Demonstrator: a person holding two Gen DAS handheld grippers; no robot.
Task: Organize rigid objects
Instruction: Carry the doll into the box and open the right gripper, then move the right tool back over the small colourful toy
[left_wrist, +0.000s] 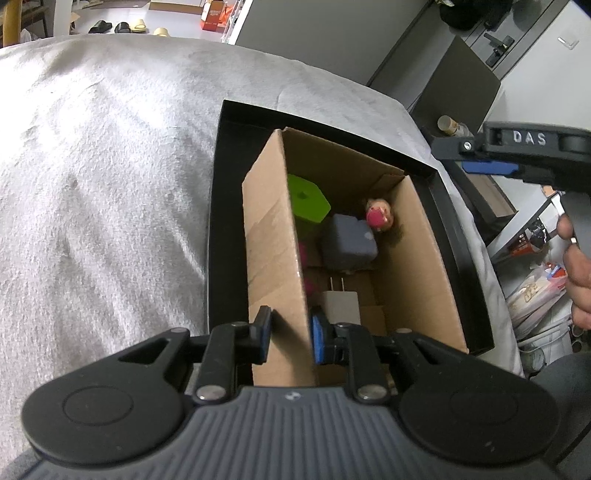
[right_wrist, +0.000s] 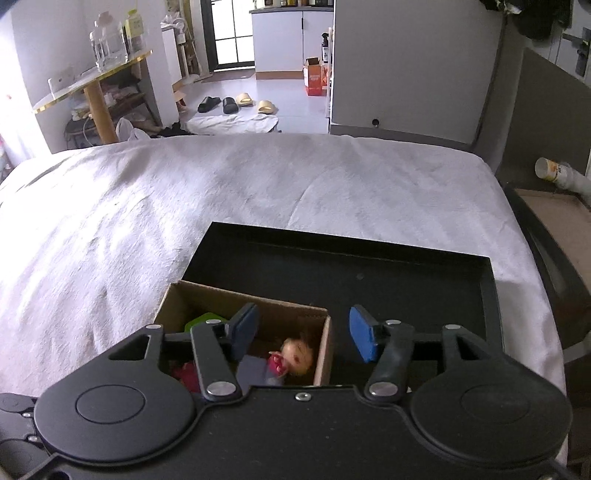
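Left wrist view: left hand-held gripper (left_wrist: 289, 334) pinches the cardboard box (left_wrist: 275, 236) wall; right hand-held gripper (right_wrist: 303, 334) gapes empty above a doll (right_wrist: 295, 356), apparently inside.

Upright cardboard box (left_wrist: 402, 254) in black tray (left_wrist: 458, 236) holds doll (left_wrist: 378, 216), charger (left_wrist: 341, 306), blocks.

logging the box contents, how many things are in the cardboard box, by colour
Green: 1, a lime green hexagonal plastic block
Grey: 1, a dark grey rounded cube
White: 1, a white two-prong plug adapter
Pink: 1, something magenta, mostly hidden behind the brown cardboard box wall
Pink and tan: 1, a small doll figure with a pink top
Total: 5 visible
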